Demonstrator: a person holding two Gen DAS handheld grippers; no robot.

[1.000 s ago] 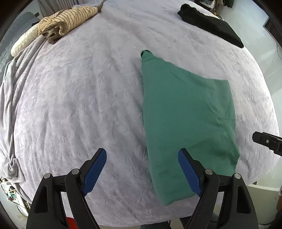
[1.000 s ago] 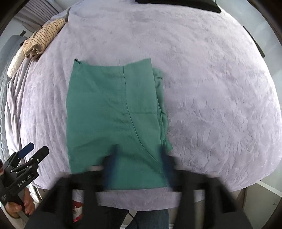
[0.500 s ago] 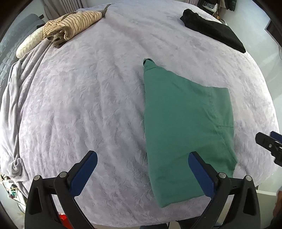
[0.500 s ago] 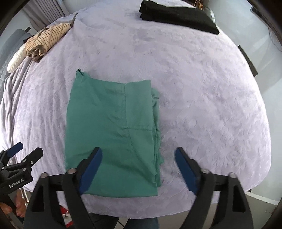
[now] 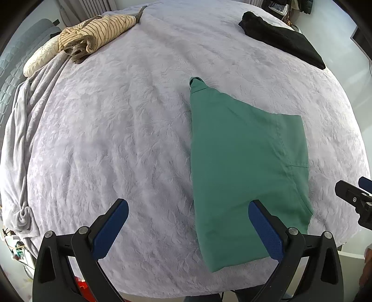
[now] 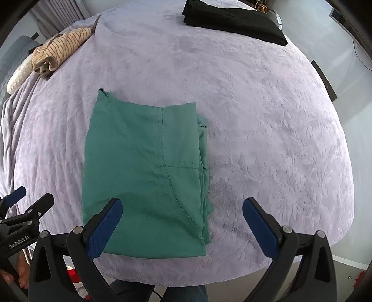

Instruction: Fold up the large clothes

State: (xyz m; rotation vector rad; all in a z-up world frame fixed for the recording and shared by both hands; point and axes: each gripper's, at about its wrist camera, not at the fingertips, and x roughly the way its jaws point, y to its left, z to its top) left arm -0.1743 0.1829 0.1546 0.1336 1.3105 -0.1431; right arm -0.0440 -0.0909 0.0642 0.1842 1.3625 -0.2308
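Observation:
A green garment (image 5: 244, 167) lies folded into a flat rectangle on the lavender bedspread (image 5: 116, 139), near the front edge; it also shows in the right wrist view (image 6: 144, 167). My left gripper (image 5: 188, 225) is open and empty, held above the bed's front edge at the garment's left side. My right gripper (image 6: 182, 223) is open and empty, held above the garment's near right corner. Each gripper shows at the edge of the other's view.
A folded black garment (image 6: 232, 21) lies at the far right of the bed. A rolled striped beige garment (image 5: 97, 34) and a cream pillow (image 5: 39, 60) lie at the far left. A grey blanket (image 5: 18, 139) hangs off the left side.
Both grippers have drawn back from the green garment and opened wider. The garment lies still, its position unchanged.

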